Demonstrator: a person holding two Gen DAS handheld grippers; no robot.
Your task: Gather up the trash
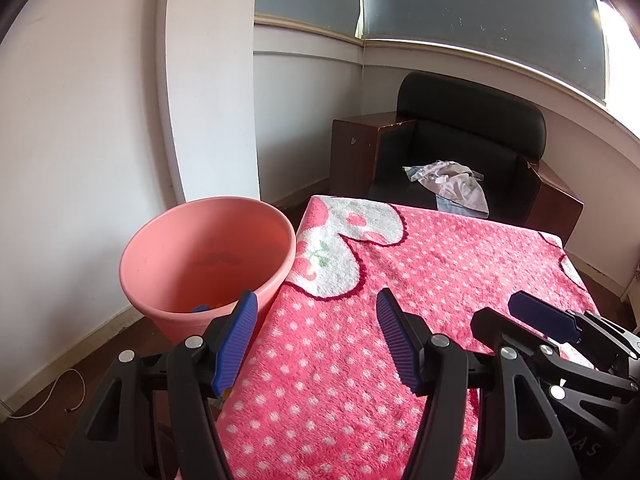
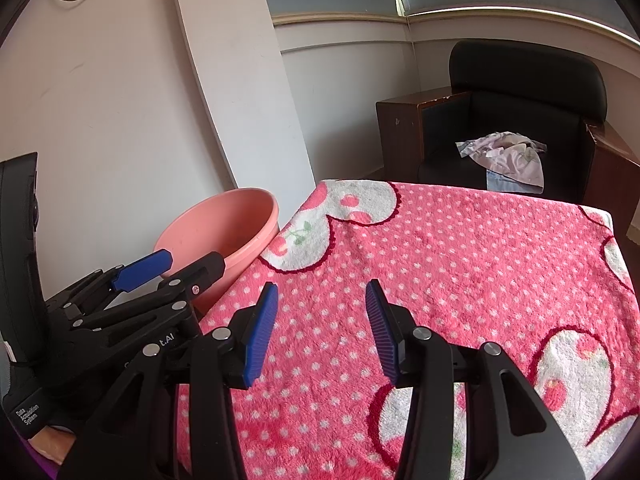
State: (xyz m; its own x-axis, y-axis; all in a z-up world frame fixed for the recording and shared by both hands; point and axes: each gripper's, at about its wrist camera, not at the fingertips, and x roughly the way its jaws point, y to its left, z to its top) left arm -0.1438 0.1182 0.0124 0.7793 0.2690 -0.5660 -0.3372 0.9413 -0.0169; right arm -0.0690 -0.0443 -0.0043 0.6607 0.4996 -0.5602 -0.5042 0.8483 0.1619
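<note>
A pink bucket (image 1: 208, 256) stands on the floor at the left edge of a table covered with a pink polka-dot blanket (image 1: 420, 288). Small blue and orange bits show at the bucket's bottom (image 1: 208, 306). My left gripper (image 1: 314, 340) is open and empty, over the table's left edge beside the bucket. My right gripper (image 2: 322, 330) is open and empty above the blanket (image 2: 460, 272). The bucket (image 2: 224, 236) also shows in the right wrist view, with the left gripper's blue pad (image 2: 142, 270) in front of it. The right gripper's pad (image 1: 544, 316) shows at right in the left wrist view.
A black armchair (image 1: 468, 136) with wooden arms stands behind the table, with crumpled cloth (image 1: 452, 184) on its seat. A white pillar (image 1: 212, 80) rises behind the bucket. A white cable (image 1: 52, 396) lies on the dark floor at left.
</note>
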